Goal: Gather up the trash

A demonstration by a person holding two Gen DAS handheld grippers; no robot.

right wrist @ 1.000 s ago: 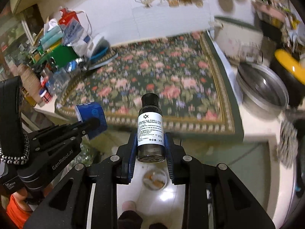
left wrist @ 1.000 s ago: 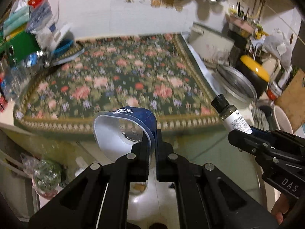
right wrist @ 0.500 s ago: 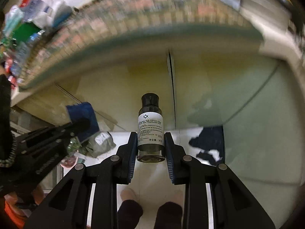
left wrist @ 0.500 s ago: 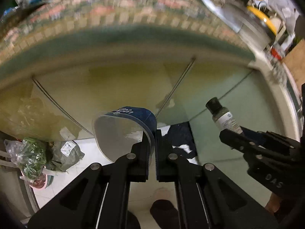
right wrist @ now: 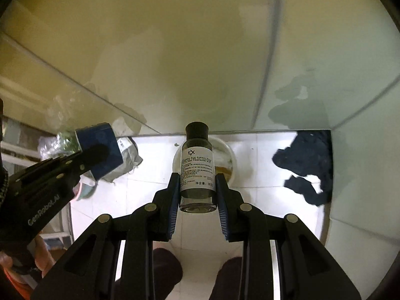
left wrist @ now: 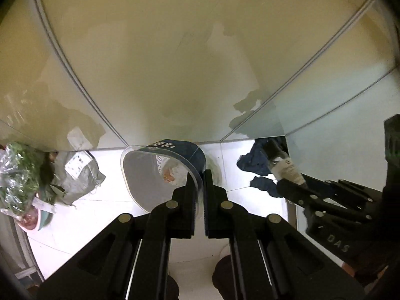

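My left gripper (left wrist: 198,177) is shut on the rim of a blue plastic cup (left wrist: 160,170), held on its side with the white inside facing me. It also shows in the right wrist view (right wrist: 100,150). My right gripper (right wrist: 197,182) is shut on a small dark bottle (right wrist: 197,167) with a black cap and white label, held upright. The bottle also shows at the right of the left wrist view (left wrist: 285,167). Both are held low over a white tiled floor, above a round white bin (right wrist: 228,157) with scraps in it.
Pale cabinet doors (left wrist: 175,62) fill the upper part of both views. A grey bag (left wrist: 77,177) and a bag of greens (left wrist: 17,175) lie on the floor at the left. A dark blue cloth (right wrist: 307,165) lies at the right. Shoes (right wrist: 165,267) show below.
Both grippers have dropped from the flowered tabletop to near the floor, still holding the cup and the bottle. The table has left view; the cabinet doors and bin now fill it.
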